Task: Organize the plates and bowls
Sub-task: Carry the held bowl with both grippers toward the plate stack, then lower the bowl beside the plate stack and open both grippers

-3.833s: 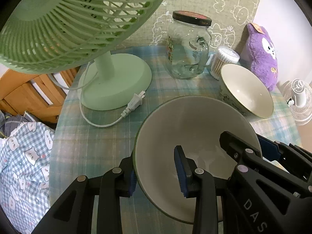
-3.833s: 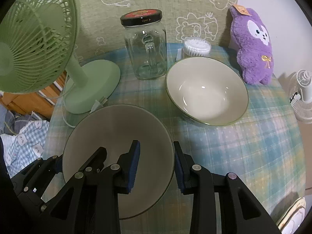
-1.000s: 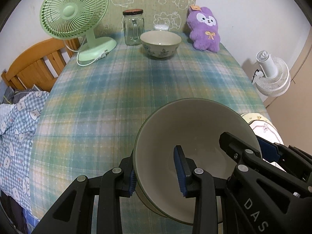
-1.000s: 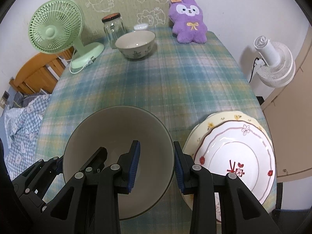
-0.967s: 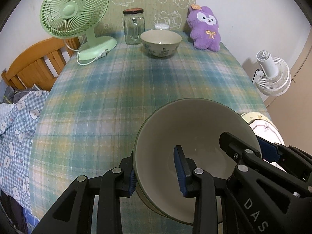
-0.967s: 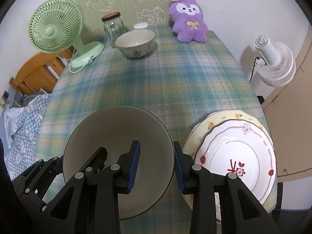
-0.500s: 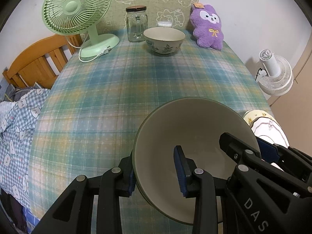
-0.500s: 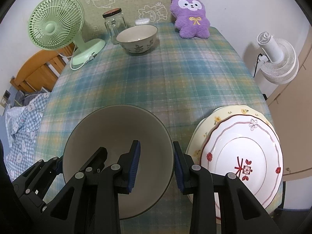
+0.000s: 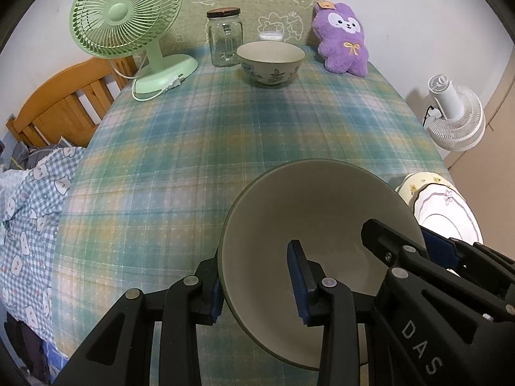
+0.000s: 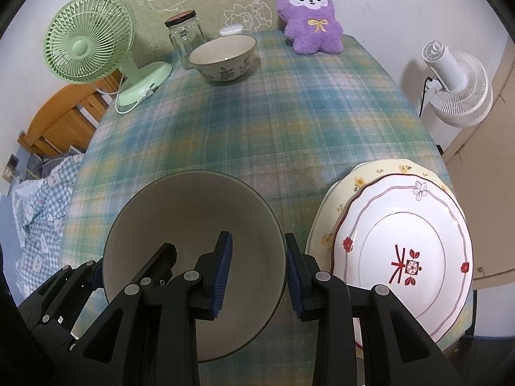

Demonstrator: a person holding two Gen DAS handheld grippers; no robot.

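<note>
Two grippers hold one grey bowl (image 9: pixel 317 212) by its rim. The left gripper (image 9: pixel 257 284) pinches the left side, one finger inside and one outside. The right gripper (image 10: pixel 256 270) pinches the right side the same way. The bowl is over the near end of the checked tablecloth (image 10: pixel 289 112). At 3 o'clock from it sit two stacked plates (image 10: pixel 405 244). Far off at 12 o'clock stands a leaf-patterned bowl (image 10: pixel 223 59), beside a glass jar (image 9: pixel 225 40), a green fan (image 9: pixel 127 19) and a purple plush toy (image 9: pixel 342 38).

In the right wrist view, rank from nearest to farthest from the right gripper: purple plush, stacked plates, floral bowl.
From the right gripper:
1. Stacked plates, near right table edge.
2. Floral bowl, far end, left of centre.
3. Purple plush, back edge, against the wall.
</note>
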